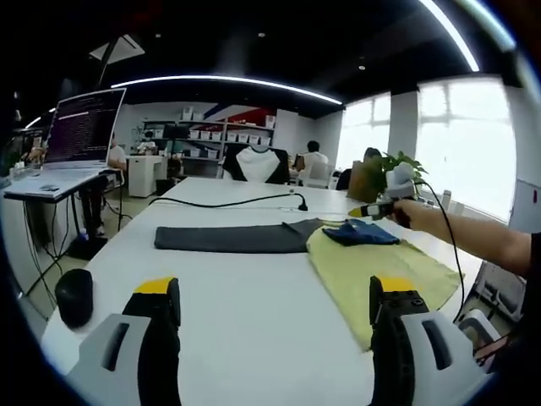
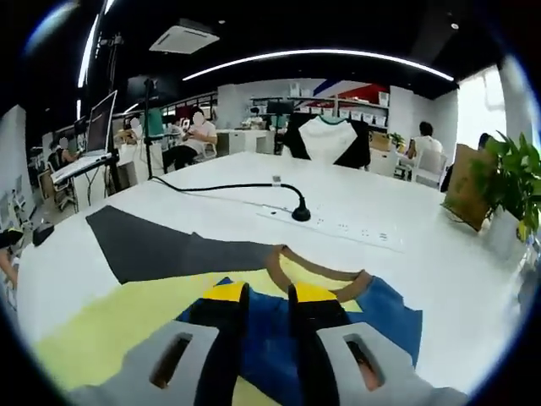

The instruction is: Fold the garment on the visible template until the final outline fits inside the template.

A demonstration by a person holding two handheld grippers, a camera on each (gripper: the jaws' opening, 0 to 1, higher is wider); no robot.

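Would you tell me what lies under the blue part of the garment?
The blue part rests on yellow cloth, which lies on the white table. Whatever is beneath the yellow cloth is covered.

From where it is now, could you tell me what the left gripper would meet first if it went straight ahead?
Probably bare white table first, then the dark grey sleeve lying across it; depth is hard to judge.

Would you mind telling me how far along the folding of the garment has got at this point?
Early stage. Done: little that shows; the garment lies on the white table, its grey sleeve spread out flat. In hand: the right gripper is nearly closed over the blue panel by the collar; whether it pinches the cloth is unclear. The left gripper hovers open. Left: the folds themselves; no template outline is recognisable.
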